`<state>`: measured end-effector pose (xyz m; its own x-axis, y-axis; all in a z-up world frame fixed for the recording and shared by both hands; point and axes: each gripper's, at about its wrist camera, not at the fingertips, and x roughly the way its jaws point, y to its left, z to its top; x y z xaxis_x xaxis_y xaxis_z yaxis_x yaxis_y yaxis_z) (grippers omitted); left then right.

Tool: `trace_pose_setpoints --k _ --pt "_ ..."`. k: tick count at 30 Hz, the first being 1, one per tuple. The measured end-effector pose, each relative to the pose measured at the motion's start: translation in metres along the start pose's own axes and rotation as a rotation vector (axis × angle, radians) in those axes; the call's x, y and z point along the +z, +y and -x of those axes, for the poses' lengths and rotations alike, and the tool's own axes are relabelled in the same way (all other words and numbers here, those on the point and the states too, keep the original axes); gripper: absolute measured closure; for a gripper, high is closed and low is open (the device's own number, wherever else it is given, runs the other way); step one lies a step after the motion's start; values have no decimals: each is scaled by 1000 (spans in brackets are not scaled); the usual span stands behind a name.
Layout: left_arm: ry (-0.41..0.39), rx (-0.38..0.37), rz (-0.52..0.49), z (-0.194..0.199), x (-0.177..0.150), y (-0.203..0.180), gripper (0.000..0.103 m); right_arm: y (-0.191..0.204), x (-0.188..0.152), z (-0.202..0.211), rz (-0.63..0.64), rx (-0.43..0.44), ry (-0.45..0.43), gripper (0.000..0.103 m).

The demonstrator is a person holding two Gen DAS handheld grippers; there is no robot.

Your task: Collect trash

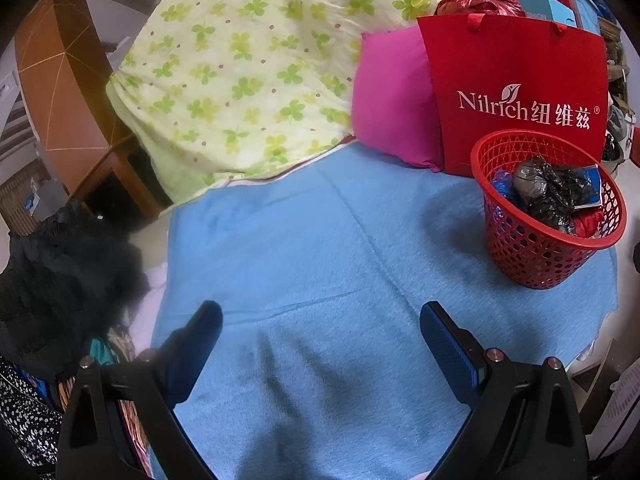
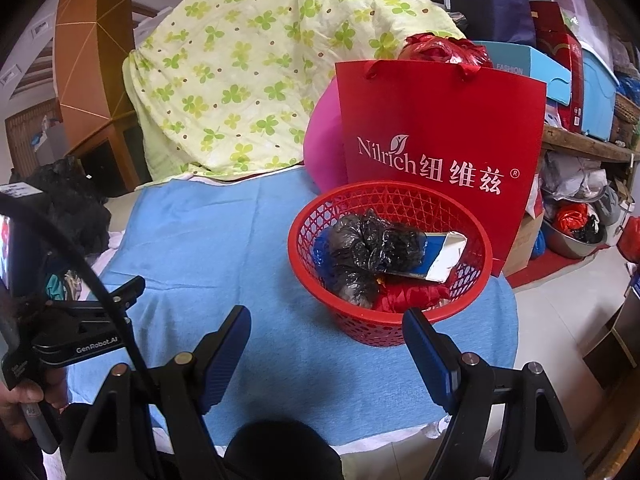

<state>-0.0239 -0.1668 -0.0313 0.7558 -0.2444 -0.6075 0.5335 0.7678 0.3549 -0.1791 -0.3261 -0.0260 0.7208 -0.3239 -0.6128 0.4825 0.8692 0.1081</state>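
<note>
Hiding most of a pink cushion (image 2: 324, 148), 1 red paper bag (image 2: 440, 128) stands behind 1 red mesh basket (image 2: 384, 320) on the blue towel (image 2: 224, 240). Its trash, crumpled black plastic (image 2: 368, 248) and 1 torn blue-white carton (image 2: 436, 256), overlaps. Left gripper (image 1: 320, 344) and right gripper (image 2: 326, 344) spread wide, holding nothing.
</note>
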Motion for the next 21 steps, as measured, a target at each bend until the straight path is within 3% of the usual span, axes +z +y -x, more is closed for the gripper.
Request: trace_pose_setpoints --k 21 --pt "18 -11 -10 -5 -3 -4 4 1 -2 -2 -1 -7 8 22"
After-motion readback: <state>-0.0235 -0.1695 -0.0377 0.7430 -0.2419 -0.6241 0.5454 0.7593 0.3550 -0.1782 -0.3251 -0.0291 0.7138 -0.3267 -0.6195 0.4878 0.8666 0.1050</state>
